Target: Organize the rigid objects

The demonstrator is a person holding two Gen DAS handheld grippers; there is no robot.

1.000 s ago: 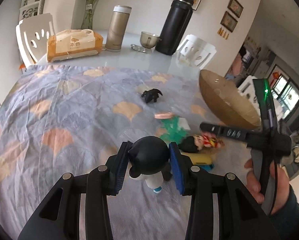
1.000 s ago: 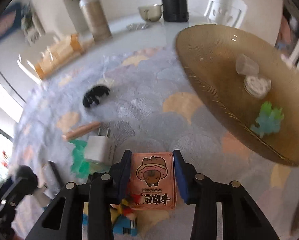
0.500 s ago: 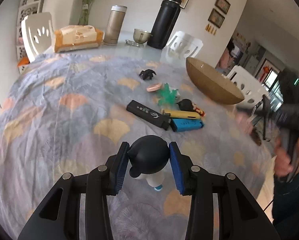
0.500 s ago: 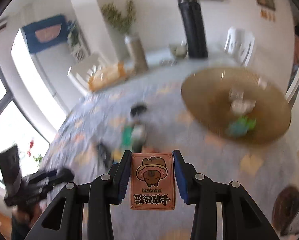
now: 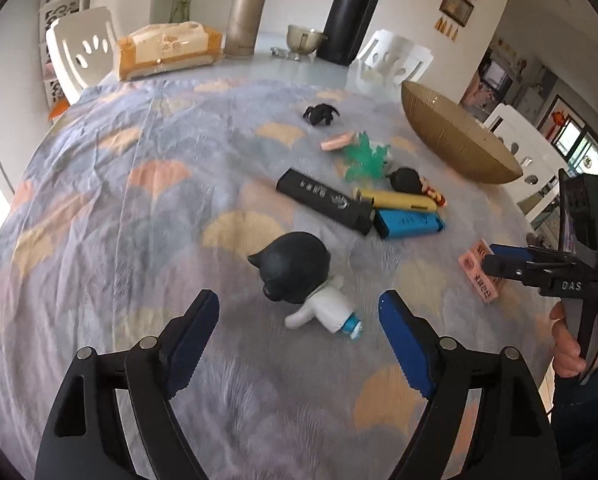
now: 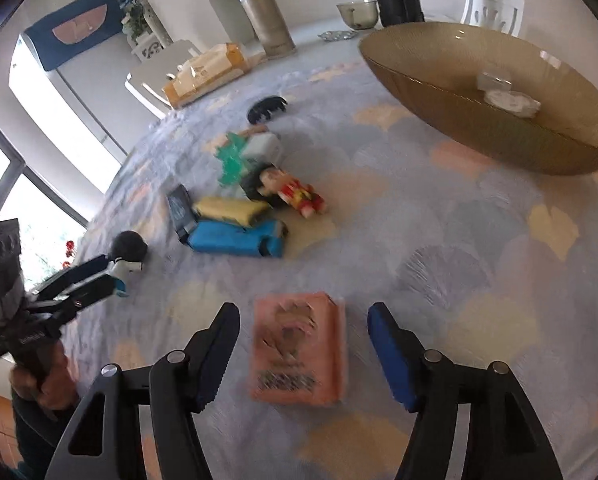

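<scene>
Black-headed and glossy, the round plastic figurine with a white body (image 5: 299,280) now lies tipped on its side on the table's quilted lavender cloth (image 5: 99,200), freed from the left gripper (image 5: 299,312), whose jaws have spread wide. The right gripper (image 6: 299,344) has likewise released the flat pink card pack (image 6: 299,350), which lies between its parted jaws. Both were clamped a second ago, so each seems set down near the lighters, short of the ribbed amber glass bowl (image 6: 479,120) far right.
</scene>
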